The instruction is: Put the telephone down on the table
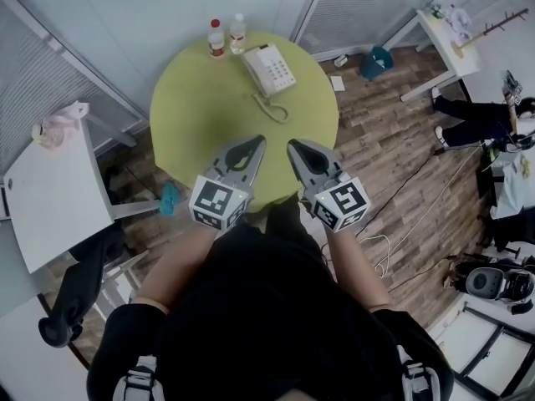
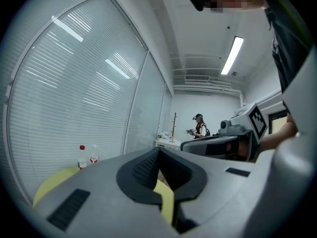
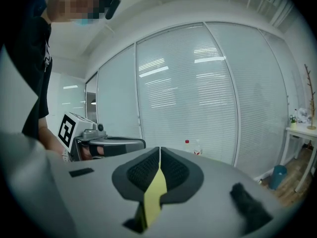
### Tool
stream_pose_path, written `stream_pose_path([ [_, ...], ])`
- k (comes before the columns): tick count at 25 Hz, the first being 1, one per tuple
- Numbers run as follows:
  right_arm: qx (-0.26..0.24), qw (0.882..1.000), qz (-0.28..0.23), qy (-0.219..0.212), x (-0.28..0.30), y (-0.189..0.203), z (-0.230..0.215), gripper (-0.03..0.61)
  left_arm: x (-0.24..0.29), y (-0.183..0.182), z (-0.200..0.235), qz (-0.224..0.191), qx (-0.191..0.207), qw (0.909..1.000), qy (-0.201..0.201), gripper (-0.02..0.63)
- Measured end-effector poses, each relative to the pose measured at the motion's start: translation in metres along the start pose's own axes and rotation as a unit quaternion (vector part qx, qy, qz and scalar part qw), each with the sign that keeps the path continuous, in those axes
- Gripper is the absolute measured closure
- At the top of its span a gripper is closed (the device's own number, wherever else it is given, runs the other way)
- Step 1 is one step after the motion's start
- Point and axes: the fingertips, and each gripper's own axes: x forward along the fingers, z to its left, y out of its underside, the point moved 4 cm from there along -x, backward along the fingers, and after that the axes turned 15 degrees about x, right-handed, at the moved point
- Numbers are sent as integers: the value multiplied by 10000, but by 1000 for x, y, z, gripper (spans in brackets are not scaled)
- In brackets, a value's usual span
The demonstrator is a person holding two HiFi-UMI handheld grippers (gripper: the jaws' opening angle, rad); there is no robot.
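A white telephone (image 1: 269, 69) lies on the far side of the round green table (image 1: 192, 115), its coiled cord (image 1: 272, 107) trailing toward me. My left gripper (image 1: 255, 143) and right gripper (image 1: 294, 146) hover side by side over the table's near edge, well short of the phone. Both are shut with nothing between the jaws. In the left gripper view the closed tips (image 2: 158, 150) point across the table, with the right gripper (image 2: 218, 145) beside them. The right gripper view shows its tips (image 3: 159, 150) pressed together and the left gripper (image 3: 111, 144) alongside.
Two plastic bottles (image 1: 216, 38) (image 1: 238, 33) stand at the table's far rim, left of the phone. A white desk (image 1: 50, 199) and a black chair (image 1: 75, 291) are at the left. A blue bin (image 1: 378, 61), a white side table (image 1: 447, 36) and a person (image 1: 476, 115) are at the right.
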Motion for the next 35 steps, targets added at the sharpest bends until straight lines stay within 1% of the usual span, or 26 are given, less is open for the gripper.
stream_pose_path([
  [8, -46, 9997, 122, -208, 39, -13, -37, 558, 30, 6, 31, 114, -32, 9993, -364, 604],
  [13, -63, 9993, 257, -246, 69, -24, -77, 558, 65, 12, 51, 198, -41, 9986, -483, 604],
  [17, -112, 9991, 322, -265, 94, -24, -109, 558, 91, 26, 69, 360, -94, 9967, -715, 604],
  [20, -107, 9987, 430, -246, 117, -23, -140, 558, 115, 36, 80, 398, -120, 9955, -856, 604],
  [22, -72, 9982, 537, -256, 135, -22, -161, 558, 132, 45, 89, 401, -66, 9949, -927, 604],
  [24, -53, 9975, 666, -222, 154, -17, -179, 558, 147, 56, 98, 434, 7, 9938, -1023, 604],
  [29, 54, 9940, 1084, -127, 206, 10, -217, 558, 174, 90, 125, 512, -112, 9884, -1423, 604],
  [31, 6, 9918, 1272, -103, 226, 21, -232, 558, 183, 106, 135, 537, -178, 9861, -1562, 604],
  [35, -176, 9863, 1641, -27, 263, 43, -260, 558, 200, 137, 151, 667, -229, 9829, -1698, 604],
])
